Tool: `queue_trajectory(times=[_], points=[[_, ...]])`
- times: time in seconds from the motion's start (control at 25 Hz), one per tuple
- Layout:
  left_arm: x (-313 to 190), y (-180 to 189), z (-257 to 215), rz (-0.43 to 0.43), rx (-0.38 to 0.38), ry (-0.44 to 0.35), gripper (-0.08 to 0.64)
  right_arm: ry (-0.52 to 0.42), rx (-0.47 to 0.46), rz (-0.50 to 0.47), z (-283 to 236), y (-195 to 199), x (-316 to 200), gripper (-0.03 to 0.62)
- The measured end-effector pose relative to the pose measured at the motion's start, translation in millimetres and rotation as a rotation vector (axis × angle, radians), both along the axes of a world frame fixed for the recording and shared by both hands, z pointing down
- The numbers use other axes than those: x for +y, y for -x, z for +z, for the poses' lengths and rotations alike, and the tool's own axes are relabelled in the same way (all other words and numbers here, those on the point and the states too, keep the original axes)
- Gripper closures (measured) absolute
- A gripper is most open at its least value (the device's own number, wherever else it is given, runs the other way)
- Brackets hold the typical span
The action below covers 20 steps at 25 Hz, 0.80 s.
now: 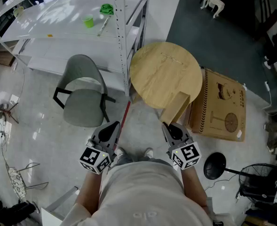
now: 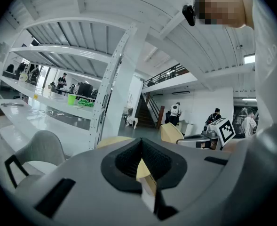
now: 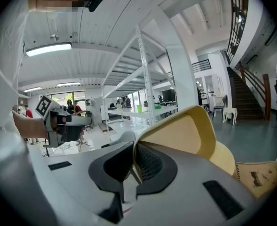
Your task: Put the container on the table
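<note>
I am gripping one thin wall of the tan open container [image 3: 185, 135] with the right gripper [image 3: 133, 161]; the wall is passing between its two black pads. I am carrying the left gripper [image 2: 140, 157] drawn closed on nothing. The container is hanging in the air at the near edge of the round wooden table [image 1: 166, 72], not yet resting on it.

Procedure, as I am judging it: since the grip is on a single wall, the container is likely to tilt. I am planning to raise its base clear of the rim, advance well inside the near edge, lower it until the base is sitting flat, then release.

The right gripper view is showing the pinch itself, while the container is blocking most of the table there. The head view is showing the table edge, a grey chair [image 1: 84, 98] and a printed cardboard box [image 1: 221, 105] beside it.
</note>
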<state>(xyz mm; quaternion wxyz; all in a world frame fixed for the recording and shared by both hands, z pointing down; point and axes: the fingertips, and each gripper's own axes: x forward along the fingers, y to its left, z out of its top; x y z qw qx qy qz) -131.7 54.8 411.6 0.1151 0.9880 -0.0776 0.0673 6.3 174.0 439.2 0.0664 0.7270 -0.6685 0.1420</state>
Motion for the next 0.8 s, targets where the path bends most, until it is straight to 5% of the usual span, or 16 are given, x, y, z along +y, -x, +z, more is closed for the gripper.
queue_trajectory(times=[0.8], points=[[69.8,-73.5,11.6,-0.037,-0.073,-0.012,0.545,-0.015,-0.046,-0.043,16.4,-77.8,64.1,0.554]])
